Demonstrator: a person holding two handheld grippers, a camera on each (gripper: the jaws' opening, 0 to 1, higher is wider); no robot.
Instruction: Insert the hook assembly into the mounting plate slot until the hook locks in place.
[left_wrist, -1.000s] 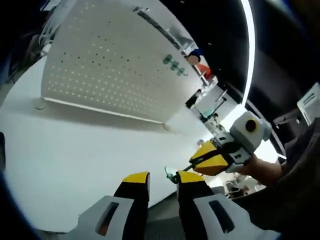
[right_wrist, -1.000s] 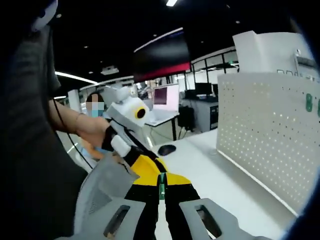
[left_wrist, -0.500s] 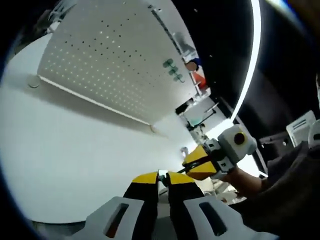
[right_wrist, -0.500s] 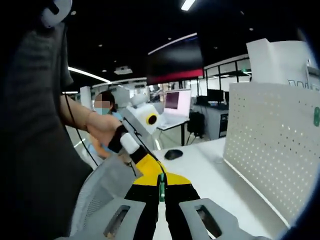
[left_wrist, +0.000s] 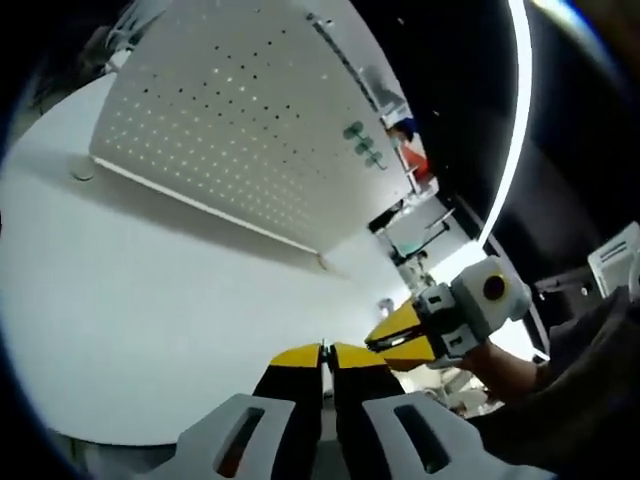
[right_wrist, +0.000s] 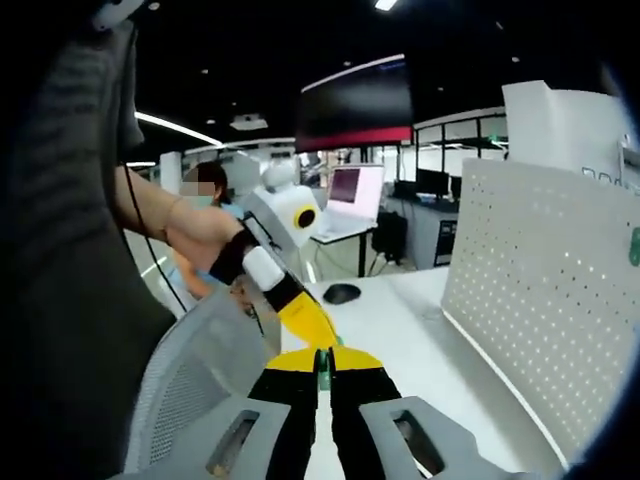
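Observation:
In the right gripper view my right gripper (right_wrist: 321, 356) is shut on a thin green hook piece (right_wrist: 321, 368), seen edge-on between the yellow pads. My left gripper (left_wrist: 322, 352) is shut too, with a thin sliver of the hook assembly (left_wrist: 322, 346) showing at its tips. The two grippers meet tip to tip: the left gripper (right_wrist: 300, 312) slants in from the upper left, and the right gripper (left_wrist: 405, 335) comes in from the right. The white perforated mounting plate (left_wrist: 230, 130) stands upright on the table, well beyond both grippers, and reappears as the mounting plate (right_wrist: 540, 300) at right.
Green hooks (left_wrist: 360, 145) hang near the plate's far top edge. The white table (left_wrist: 150, 320) stretches in front of the plate. A black mouse (right_wrist: 341, 293) lies on the table; a grey mesh chair back (right_wrist: 195, 355) is close at left. A person's hand (right_wrist: 195, 235) holds the left gripper.
My left gripper was open a second ago with the green hook beside its right jaw; it has shut at the hook. The right gripper has stayed shut on the hook.

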